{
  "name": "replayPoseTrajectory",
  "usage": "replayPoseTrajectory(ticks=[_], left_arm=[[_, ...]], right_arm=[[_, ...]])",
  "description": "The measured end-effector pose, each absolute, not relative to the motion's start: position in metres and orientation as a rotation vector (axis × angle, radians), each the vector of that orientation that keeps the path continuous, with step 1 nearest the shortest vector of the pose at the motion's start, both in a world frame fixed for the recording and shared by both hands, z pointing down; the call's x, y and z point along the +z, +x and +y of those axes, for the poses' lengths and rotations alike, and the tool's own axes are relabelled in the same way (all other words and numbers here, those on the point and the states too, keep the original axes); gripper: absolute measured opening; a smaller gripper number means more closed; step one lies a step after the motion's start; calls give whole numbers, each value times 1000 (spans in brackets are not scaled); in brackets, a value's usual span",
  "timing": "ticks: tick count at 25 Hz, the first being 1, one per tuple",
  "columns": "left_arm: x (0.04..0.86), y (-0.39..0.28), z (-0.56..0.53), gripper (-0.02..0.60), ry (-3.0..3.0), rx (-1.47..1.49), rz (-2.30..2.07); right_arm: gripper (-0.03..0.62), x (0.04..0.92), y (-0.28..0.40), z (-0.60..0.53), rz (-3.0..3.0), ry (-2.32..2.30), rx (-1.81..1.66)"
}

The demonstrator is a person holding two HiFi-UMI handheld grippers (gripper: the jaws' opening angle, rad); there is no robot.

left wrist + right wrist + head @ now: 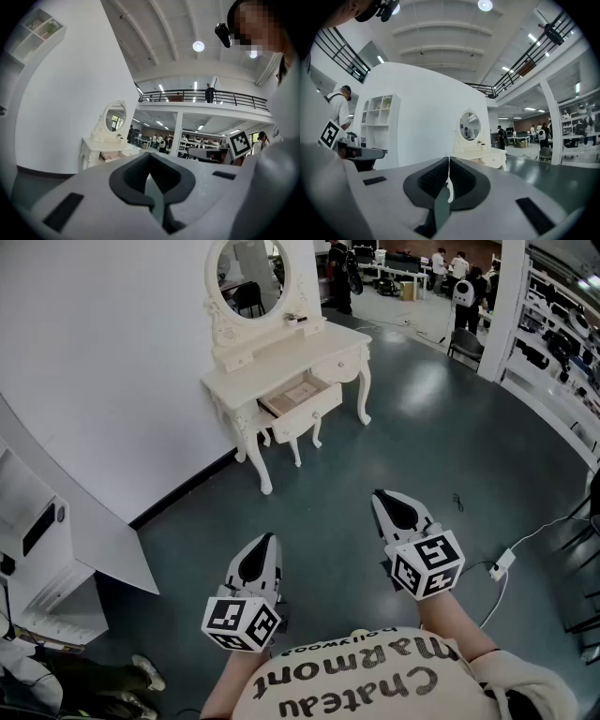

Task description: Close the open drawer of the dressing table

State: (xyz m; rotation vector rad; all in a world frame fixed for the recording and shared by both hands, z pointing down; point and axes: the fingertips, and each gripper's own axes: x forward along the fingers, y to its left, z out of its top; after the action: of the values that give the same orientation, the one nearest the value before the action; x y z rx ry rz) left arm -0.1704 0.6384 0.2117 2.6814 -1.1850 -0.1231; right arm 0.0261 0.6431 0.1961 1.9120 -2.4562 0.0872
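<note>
A cream dressing table (309, 352) with an oval mirror stands against the white wall at the far side. Its left drawer (302, 401) is pulled out and open; a small stool sits beneath. The table also shows far off in the left gripper view (104, 151) and in the right gripper view (487, 156). My left gripper (270, 538) and right gripper (379, 493) hover close to my body, well short of the table, pointing level toward it. Both have their jaws together with nothing between them, as the left gripper (150, 157) and the right gripper (449, 161) show in their own views.
Dark green floor lies between me and the table. A white shelf unit (37, 549) stands at the left. A white cable and plug (502, 563) lie on the floor at the right. Desks, chairs and several people fill the far background (450, 277).
</note>
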Motion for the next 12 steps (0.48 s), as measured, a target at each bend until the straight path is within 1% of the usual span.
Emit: replayPoseTrajectory(ticks=[12], left_arm=[[216, -216, 632, 8, 2680, -133, -1143]], right_arm=[[29, 204, -16, 645, -2452, 1957, 134]])
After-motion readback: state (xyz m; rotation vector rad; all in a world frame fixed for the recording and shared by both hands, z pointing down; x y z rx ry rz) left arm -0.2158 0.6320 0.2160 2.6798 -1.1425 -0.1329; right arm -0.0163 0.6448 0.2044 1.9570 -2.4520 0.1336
